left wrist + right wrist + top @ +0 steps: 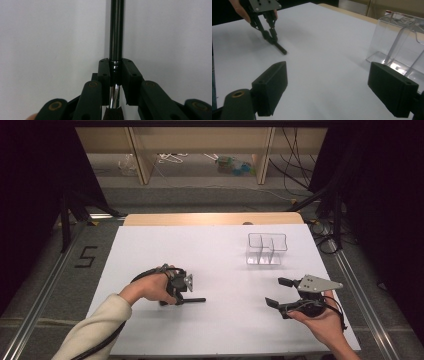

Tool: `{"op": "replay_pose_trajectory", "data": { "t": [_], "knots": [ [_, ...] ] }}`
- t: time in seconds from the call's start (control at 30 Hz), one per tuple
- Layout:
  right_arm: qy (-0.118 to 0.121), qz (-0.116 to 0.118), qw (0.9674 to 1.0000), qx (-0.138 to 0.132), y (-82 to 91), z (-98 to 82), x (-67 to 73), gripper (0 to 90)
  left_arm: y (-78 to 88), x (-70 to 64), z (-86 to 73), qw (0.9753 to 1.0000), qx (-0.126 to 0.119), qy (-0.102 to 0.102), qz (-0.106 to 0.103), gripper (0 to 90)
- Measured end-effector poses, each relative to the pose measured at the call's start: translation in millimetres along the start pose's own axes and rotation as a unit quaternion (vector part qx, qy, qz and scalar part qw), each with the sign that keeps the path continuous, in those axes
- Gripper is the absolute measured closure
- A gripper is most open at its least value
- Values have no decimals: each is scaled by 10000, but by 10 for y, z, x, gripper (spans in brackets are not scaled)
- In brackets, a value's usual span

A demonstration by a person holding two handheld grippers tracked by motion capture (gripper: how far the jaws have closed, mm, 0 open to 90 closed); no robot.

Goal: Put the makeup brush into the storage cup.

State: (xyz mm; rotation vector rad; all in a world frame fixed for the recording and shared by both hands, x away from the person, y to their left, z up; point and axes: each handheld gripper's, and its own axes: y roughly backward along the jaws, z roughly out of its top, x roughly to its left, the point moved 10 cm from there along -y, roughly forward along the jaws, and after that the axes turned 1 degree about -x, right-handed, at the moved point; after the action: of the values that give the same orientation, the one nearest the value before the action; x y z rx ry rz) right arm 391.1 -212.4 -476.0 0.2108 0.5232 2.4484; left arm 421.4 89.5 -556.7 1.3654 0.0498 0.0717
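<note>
White matte worktop (220, 255), smooth, wood edge at far side. Left gripper (181, 296) low on the worktop, jaws pinching a slim black pen (196, 300), glossy cylinder with a chrome band and metal clip at the gripped end. Pen lies flat, long axis pointing to the person's right in the high view, straight away from the jaws in the left gripper view (116, 72). Right gripper (280, 293) held above the near right worktop, jaws spread wide, nothing between them; grey three-cornered plate on top. Clear plastic box (267, 249), rectangular, hard walls, with inner dividers, stands on the far right of the worktop, well apart from the pen. Black "5" (86, 256) marked on the grey floor at left.
</note>
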Motion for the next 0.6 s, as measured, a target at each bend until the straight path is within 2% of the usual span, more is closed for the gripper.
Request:
{"op": "replay_pose_trajectory", "data": {
  "t": [0.03, 0.1, 0.2, 0.23, 0.27, 0.37, 0.4, 0.6],
  "knots": [
    [24, 35, 10000, 10, -4, 0, 9, 170, 3, 4, 0, 10000, 29, -38, 9, 778],
    [54, 53, 10000, -15, -7, 9, 23, 170, 3, -15, 12, 10000, 2, 25, -16, 779],
    [64, 92, 9999, -60, -22, 16, 30, 170, 44, 1, 46, 10000, -58, -45, 27, 779],
    [68, 50, 9999, 67, -4, -4, 20, 170, 55, -3, 62, 9999, -105, -19, 32, 779],
    [61, 65, 10000, 2, -17, 3, 21, 170, 78, 5, 80, 9999, -142, -57, 79, 779],
    [87, 87, 9999, 78, -10, -6, 29, 170, 136, -4, 116, 9997, -181, -133, 106, 779],
    [108, 127, 9999, 6, -25, 5, 37, 170, 156, -12, 128, 9996, -194, -157, 105, 779],
    [160, 262, 9995, -4, -52, 16, 79, 170, 262, -55, 201, 9990, -314, -264, 161, 779]
  ]
}}
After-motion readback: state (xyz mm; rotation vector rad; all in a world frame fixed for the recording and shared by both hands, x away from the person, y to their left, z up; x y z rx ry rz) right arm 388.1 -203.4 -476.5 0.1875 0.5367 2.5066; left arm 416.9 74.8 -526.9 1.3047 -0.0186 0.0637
